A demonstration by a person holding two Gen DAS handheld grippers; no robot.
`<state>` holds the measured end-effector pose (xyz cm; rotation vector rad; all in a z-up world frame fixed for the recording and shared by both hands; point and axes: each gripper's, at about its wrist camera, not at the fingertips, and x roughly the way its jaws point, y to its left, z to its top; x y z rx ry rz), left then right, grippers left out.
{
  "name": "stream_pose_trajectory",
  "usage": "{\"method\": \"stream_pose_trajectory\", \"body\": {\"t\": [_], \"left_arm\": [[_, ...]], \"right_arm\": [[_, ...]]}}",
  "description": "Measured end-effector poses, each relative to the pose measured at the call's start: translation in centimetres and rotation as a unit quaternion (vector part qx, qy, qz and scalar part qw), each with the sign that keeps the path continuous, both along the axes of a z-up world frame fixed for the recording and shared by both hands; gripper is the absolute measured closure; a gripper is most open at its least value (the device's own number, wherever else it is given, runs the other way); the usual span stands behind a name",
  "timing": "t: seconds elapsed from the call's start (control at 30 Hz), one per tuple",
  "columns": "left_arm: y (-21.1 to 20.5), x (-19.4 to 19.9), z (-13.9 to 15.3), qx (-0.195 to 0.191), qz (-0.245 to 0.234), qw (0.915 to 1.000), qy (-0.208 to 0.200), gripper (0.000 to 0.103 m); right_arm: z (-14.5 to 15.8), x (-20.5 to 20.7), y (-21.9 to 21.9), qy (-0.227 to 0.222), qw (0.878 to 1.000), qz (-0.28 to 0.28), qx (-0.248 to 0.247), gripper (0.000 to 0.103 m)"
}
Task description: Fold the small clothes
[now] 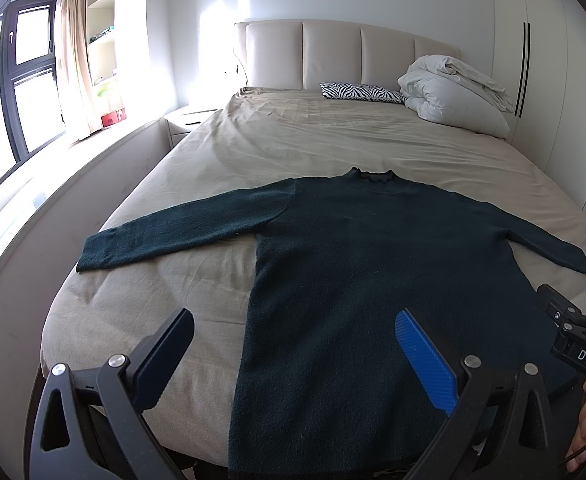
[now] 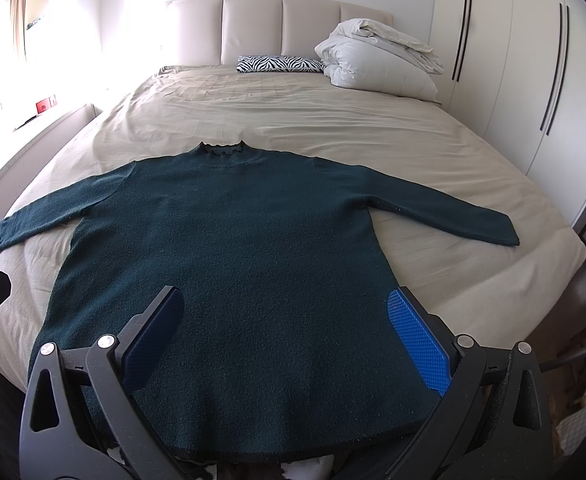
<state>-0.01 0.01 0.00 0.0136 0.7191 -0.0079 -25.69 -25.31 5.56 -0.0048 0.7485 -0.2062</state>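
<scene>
Two grippers hang over the near end of a bed (image 2: 333, 120), and both have their fingers spread wide with nothing between them. On the bed sheet lies a dark green sweater (image 2: 229, 240), flat, with the neck toward the headboard (image 2: 253, 28) and the hem at the near edge of the mattress. Both sleeves are stretched out to the sides and a little toward the near end.

The left gripper (image 1: 295, 346) is above the left lower part of the sweater: one finger is over the bare sheet, the other over the knit. The right gripper (image 2: 285, 326) is over the right lower part, with its blue pad near the side edge of the sweater. Whether the fingers touch the cloth, I cannot tell.

Far back, by the headboard, are a zebra-striped pillow (image 2: 277, 64) and a folded white duvet (image 2: 377, 60). White wardrobe doors (image 2: 505, 60) stand at the right.
</scene>
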Motion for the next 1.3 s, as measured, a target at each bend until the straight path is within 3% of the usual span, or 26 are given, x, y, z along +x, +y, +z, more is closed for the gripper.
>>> {"method": "stream_pose_trajectory", "body": {"t": [1.07,1.3], "left_arm": [[0.0,0.0,0.0,-0.001,0.000,1.0000,0.002,0.000],[-0.2,0.3,-1.2,-0.002,-0.002,1.0000,0.009,0.000]], "right_arm": [[0.0,0.1,0.0,0.003,1.000,0.000,0.000,0.000],[-1.4,0.0,-0.4,0.007,1.000,-0.001,0.002,0.000]]}}
